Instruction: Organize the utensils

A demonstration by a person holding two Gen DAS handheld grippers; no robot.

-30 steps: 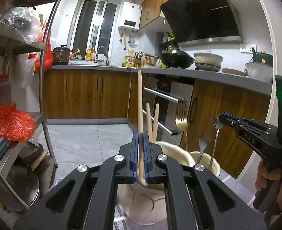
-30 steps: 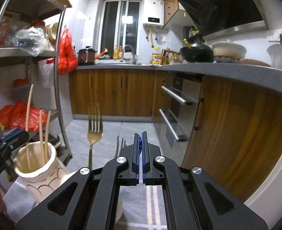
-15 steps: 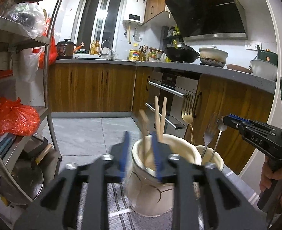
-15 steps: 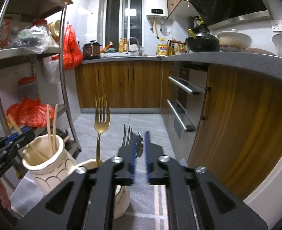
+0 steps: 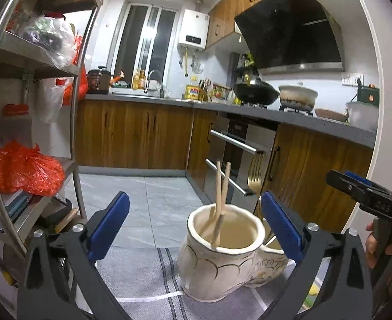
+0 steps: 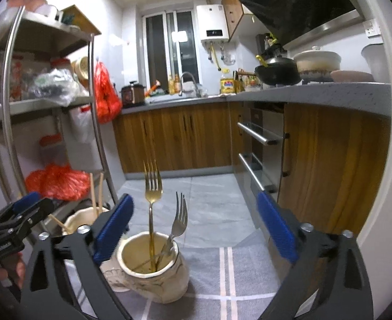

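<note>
Both tongs, left (image 5: 193,224) & right (image 6: 193,229), have just opened, nothing gripped; a careless pull-back could clip the chopstick jar (image 5: 222,256) or fork jar (image 6: 153,269) & tip it.

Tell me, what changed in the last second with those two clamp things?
Both have just opened wide. The left tool let go of a chopstick, now in its jar; the right tool released a silver fork into its jar. The jars and the gold fork stayed put.
</note>
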